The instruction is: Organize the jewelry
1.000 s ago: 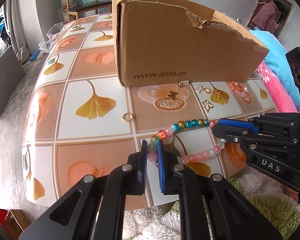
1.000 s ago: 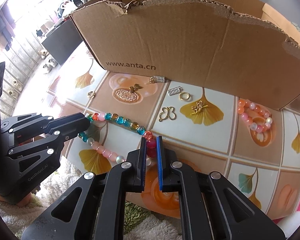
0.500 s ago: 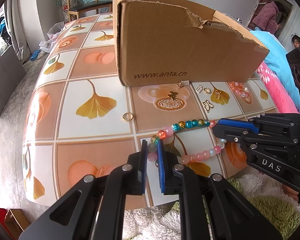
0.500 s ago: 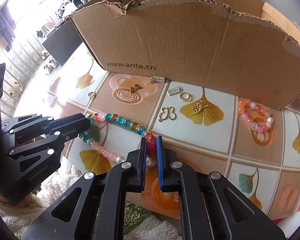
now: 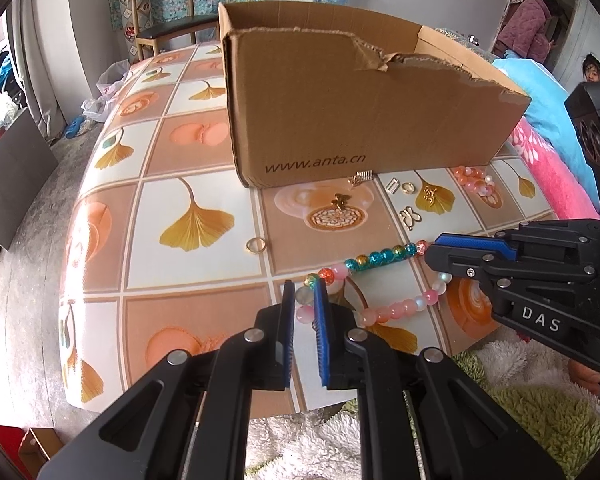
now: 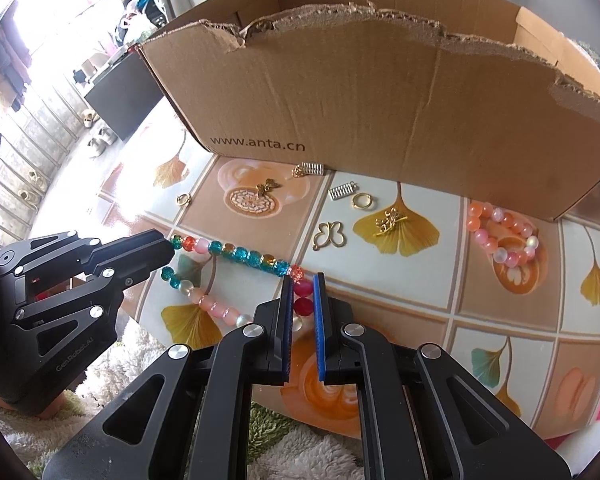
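Two hand-held grippers, left (image 5: 305,312) and right (image 6: 303,304), pinch one bead necklace (image 5: 380,257) (ends hidden) over the table (image 5: 204,272); charms lie before a torn box (image 6: 380,92).

Matt brown cardboard box (image 6: 380,92), corrugated, top edge torn rough and fuzzy. Glossy printed worktop (image 5: 204,276), slick enough to throw glare. Shiny beaded necklace (image 6: 244,258): crackled glassy teal and orange, frosted milky pink. Same frosted look on the pink bracelet (image 6: 504,236). Polished gold metal on the butterfly charm (image 6: 330,236) and ring (image 5: 255,245). Matt black plastic grippers, ribbed blue pads (image 5: 321,332), bright steel pins. Fluffy shaggy rug (image 5: 540,408).
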Action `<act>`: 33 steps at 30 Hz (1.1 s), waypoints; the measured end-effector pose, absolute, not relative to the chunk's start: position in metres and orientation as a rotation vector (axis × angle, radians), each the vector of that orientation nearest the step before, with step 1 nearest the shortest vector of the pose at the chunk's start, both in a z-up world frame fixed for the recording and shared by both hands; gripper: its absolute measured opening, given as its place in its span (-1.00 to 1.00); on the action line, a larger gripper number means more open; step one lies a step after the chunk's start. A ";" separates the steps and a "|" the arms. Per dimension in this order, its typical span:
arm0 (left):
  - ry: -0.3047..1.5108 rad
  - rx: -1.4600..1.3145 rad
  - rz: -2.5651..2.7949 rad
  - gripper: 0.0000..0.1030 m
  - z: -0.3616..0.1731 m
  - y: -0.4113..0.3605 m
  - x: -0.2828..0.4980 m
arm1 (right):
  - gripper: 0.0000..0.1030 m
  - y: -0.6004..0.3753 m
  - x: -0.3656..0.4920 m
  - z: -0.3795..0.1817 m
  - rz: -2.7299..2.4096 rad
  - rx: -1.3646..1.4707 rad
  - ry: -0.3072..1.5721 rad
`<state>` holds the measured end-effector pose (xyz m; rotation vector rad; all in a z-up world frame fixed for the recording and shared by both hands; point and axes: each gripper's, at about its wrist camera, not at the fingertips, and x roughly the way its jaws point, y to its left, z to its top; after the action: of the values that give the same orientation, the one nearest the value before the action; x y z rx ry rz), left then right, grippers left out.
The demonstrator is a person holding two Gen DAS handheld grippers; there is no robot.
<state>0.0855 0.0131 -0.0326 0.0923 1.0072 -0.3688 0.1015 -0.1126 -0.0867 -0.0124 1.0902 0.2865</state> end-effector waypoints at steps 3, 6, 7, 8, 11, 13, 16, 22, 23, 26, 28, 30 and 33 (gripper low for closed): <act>0.990 0.104 -0.367 -0.82 -0.028 0.012 0.084 | -0.86 -0.114 0.100 -0.083 0.290 -0.019 1.076; 0.977 0.108 -0.366 -0.82 -0.024 0.013 0.083 | -0.86 -0.115 0.101 -0.079 0.291 -0.021 1.063; 0.972 0.109 -0.365 -0.82 -0.023 0.013 0.083 | -0.86 -0.116 0.101 -0.078 0.292 -0.021 1.058; 0.968 0.110 -0.365 -0.82 -0.022 0.013 0.083 | -0.86 -0.118 0.103 -0.078 0.293 -0.022 1.055; 0.958 0.111 -0.363 -0.82 -0.019 0.014 0.084 | -0.86 -0.120 0.106 -0.075 0.294 -0.023 1.047; 0.951 0.111 -0.362 -0.82 -0.017 0.014 0.084 | -0.86 -0.118 0.106 -0.071 0.295 -0.028 1.039; 0.944 0.111 -0.359 -0.82 -0.015 0.015 0.084 | -0.86 -0.116 0.107 -0.068 0.297 -0.034 1.032; 0.933 0.105 -0.355 -0.82 -0.014 0.017 0.082 | -0.86 -0.112 0.106 -0.065 0.301 -0.050 1.021; 0.933 0.107 -0.356 -0.82 -0.014 0.017 0.082 | -0.86 -0.113 0.106 -0.065 0.300 -0.050 1.021; 0.942 0.106 -0.358 -0.82 -0.016 0.017 0.081 | -0.86 -0.113 0.105 -0.067 0.301 -0.051 1.028; 0.949 0.104 -0.359 -0.82 -0.018 0.016 0.080 | -0.86 -0.112 0.104 -0.068 0.301 -0.053 1.033; 0.953 0.103 -0.360 -0.82 -0.018 0.016 0.080 | -0.86 -0.112 0.102 -0.069 0.300 -0.053 1.038; 0.961 0.100 -0.360 -0.82 -0.020 0.015 0.079 | -0.86 -0.111 0.101 -0.071 0.298 -0.052 1.047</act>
<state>0.0791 0.0152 -0.0204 0.1000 0.9612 -0.3603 0.1006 -0.1113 -0.0707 -0.0518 1.0466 0.2984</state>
